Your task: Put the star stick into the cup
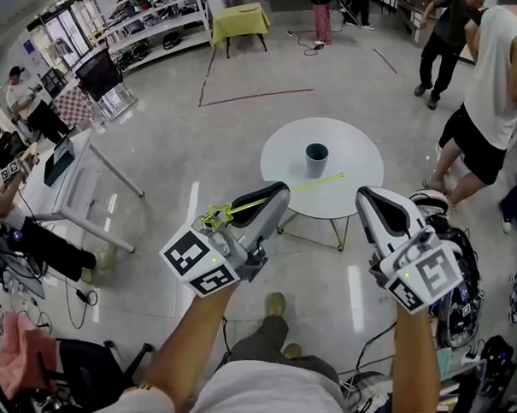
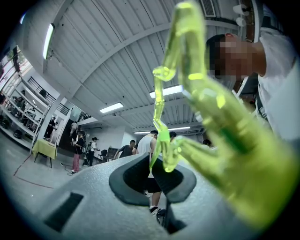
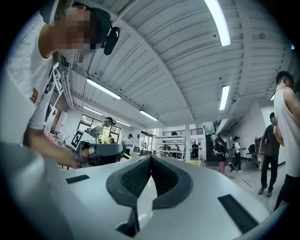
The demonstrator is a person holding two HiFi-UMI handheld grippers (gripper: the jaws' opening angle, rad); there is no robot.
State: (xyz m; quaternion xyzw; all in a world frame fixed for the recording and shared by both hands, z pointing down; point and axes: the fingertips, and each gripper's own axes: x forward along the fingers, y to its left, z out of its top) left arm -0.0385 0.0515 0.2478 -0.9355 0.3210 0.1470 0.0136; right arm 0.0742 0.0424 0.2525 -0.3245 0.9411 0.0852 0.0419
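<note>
In the head view my left gripper point(image 1: 279, 194) is shut on a thin yellow-green star stick point(image 1: 315, 184). Its star end lies back over the gripper body, and its shaft points toward the round white table point(image 1: 353, 197). A dark grey cup point(image 1: 316, 159) stands upright near the table's middle, beyond and below both grippers. My right gripper point(image 1: 367, 200) is shut and holds nothing. In the left gripper view the translucent star stick point(image 2: 187, 70) fills the right side, close and blurred, rising from the shut left gripper point(image 2: 159, 180). The right gripper point(image 3: 151, 180) shows closed, bare pads in its own view.
Two people point(image 1: 494, 100) stand just right of the round table. A white folding table point(image 1: 80, 185) stands at the left, a yellow-covered table point(image 1: 239, 22) at the back. Bags and cables point(image 1: 461, 270) lie on the floor at the right. Red tape lines point(image 1: 255, 97) mark the floor.
</note>
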